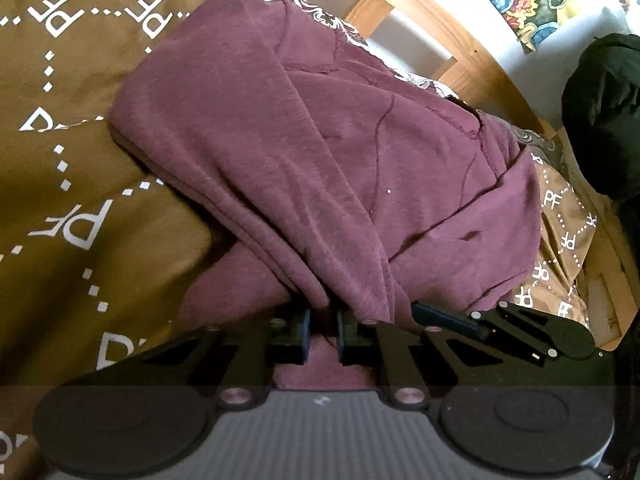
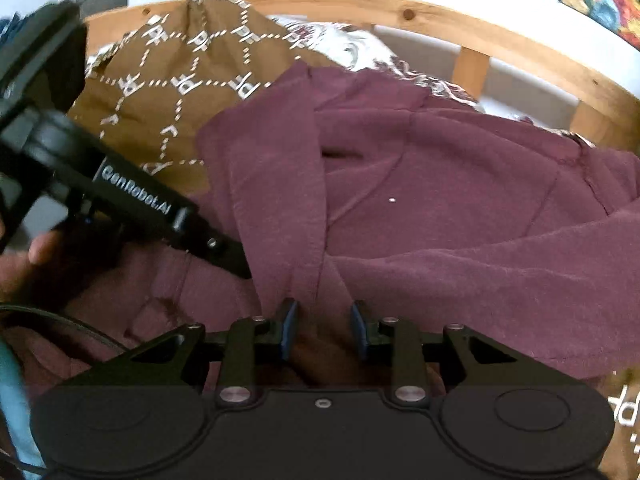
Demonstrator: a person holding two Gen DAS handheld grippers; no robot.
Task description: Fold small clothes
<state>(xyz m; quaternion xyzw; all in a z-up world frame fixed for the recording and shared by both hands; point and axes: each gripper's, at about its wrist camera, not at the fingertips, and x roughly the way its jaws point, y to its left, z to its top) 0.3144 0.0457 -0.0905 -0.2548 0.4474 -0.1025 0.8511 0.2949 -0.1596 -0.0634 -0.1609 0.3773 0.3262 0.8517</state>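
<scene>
Garment, a soft, limp maroon knit sweatshirt [image 1: 312,168] lying crumpled on brown patterned bedding [image 1: 72,240], light and drape-prone: left gripper [image 1: 323,330] pinches its 6 o'clock hem fold; right gripper [image 2: 324,330] jaws part-closed around fabric, grip uncertain.

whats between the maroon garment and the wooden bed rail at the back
A strip of white bedding with a dark swirl print lies between the maroon garment and the wooden rail; both wrist views show it.
</scene>
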